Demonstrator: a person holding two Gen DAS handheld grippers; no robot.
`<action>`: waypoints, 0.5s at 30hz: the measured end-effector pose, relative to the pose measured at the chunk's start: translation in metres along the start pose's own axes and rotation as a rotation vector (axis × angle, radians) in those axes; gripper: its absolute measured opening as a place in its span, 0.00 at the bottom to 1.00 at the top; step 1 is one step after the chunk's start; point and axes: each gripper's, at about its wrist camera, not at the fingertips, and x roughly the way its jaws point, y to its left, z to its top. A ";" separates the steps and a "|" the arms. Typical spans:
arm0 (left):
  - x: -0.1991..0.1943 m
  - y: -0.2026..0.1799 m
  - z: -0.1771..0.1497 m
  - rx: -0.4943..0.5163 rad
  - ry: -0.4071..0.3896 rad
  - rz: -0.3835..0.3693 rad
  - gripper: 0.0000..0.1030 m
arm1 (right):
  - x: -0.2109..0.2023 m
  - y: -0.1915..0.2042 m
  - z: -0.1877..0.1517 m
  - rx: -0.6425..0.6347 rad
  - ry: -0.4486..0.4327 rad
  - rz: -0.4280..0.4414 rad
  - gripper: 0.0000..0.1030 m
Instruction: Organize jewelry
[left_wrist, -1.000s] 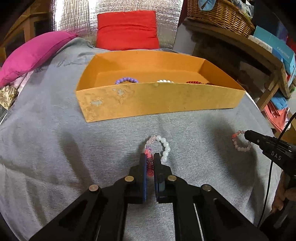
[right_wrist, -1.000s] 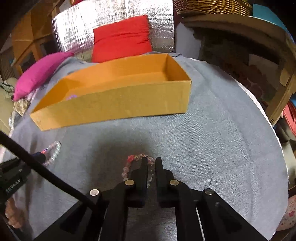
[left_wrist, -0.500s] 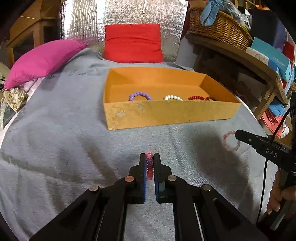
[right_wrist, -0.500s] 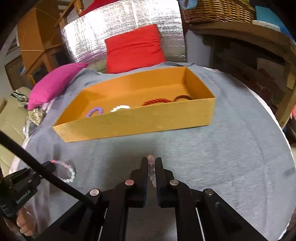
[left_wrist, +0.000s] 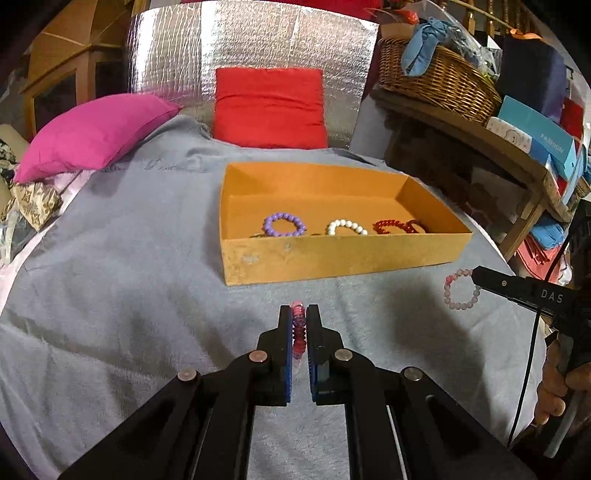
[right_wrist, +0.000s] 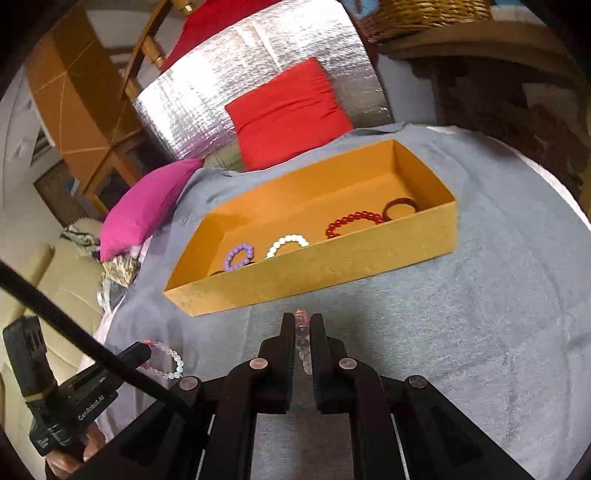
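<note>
Left gripper (left_wrist: 299, 314): closed on a red-and-white bead bracelet (left_wrist: 298, 332), pinched between the jaws; the loop is seen hanging off the tip in the right wrist view (right_wrist: 164, 363), clear of the cloth.
Right gripper (right_wrist: 303, 321): closed on a pale pink bead bracelet (right_wrist: 303, 343); the loop is seen dangling from its tip in the left wrist view (left_wrist: 461, 291).
Orange box (left_wrist: 332, 254): set on the grey cloth (left_wrist: 110, 295), beyond both grippers, open at the top.
Box contents: purple bracelet (left_wrist: 284, 224), white bracelet (left_wrist: 346, 227), red bracelet (left_wrist: 391, 226), dark ring bangle (right_wrist: 400, 206), laid in a row along the near wall.
Backdrop: red cushion (left_wrist: 269, 107), pink cushion (left_wrist: 96, 133), silver foil panel (left_wrist: 258, 40), wicker basket (left_wrist: 436, 77) on a shelf.
</note>
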 end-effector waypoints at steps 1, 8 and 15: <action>0.000 -0.001 0.001 0.002 -0.004 0.005 0.07 | -0.001 -0.002 0.000 0.002 -0.001 -0.001 0.08; 0.006 -0.017 0.008 0.040 -0.025 0.055 0.07 | -0.004 0.000 0.003 -0.013 -0.008 0.011 0.08; 0.006 -0.021 0.017 0.043 -0.051 0.078 0.07 | -0.001 0.005 0.014 -0.028 -0.024 0.010 0.08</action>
